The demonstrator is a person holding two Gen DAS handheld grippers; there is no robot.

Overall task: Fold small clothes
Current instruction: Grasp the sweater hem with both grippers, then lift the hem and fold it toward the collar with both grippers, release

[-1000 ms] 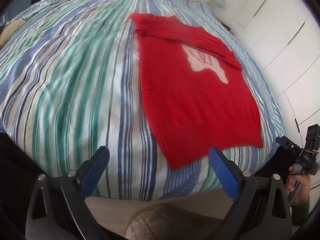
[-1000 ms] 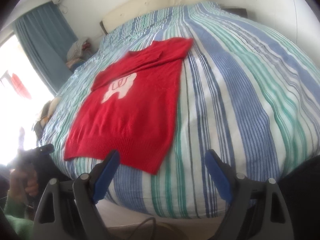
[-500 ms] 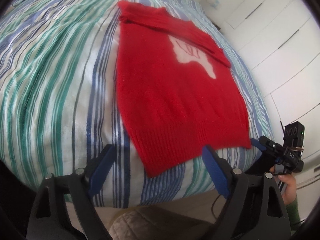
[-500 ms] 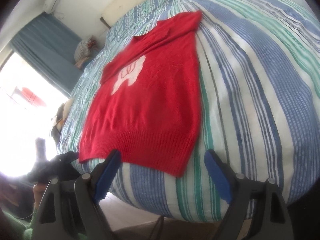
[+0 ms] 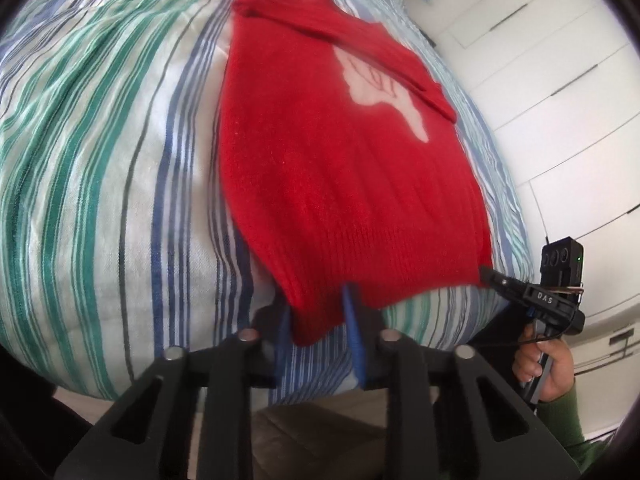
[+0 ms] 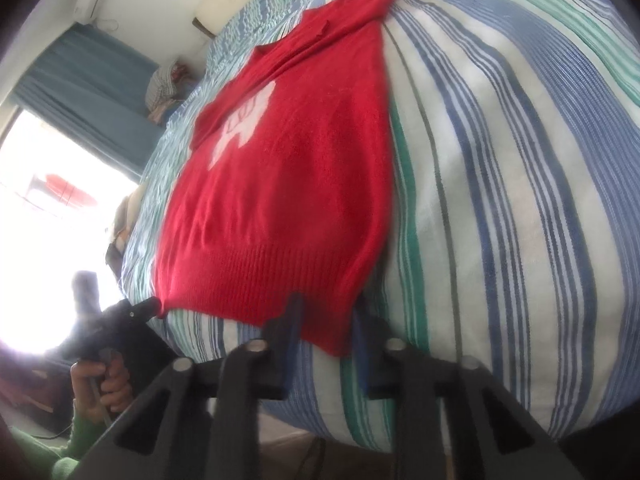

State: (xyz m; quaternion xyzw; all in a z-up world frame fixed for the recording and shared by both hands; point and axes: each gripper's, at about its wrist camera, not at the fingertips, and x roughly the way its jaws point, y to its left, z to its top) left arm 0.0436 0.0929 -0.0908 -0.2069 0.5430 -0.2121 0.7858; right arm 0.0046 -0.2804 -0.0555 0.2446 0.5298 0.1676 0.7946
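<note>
Red knit sweater point(image 5: 344, 168) flat on striped bed point(image 5: 100, 160), white motif on chest, sleeves folded across top, ribbed hem at near bed edge.

Left claw point(image 5: 316, 330): narrow, clamped on hem's left corner. 0.5 s ago it was wide, short of hem.

Right claw point(image 6: 326, 330): narrow, clamped on hem's right corner; likewise wide and clear of fabric 0.5 s ago.

Sweater position on bed unchanged. No containers in view.
</note>
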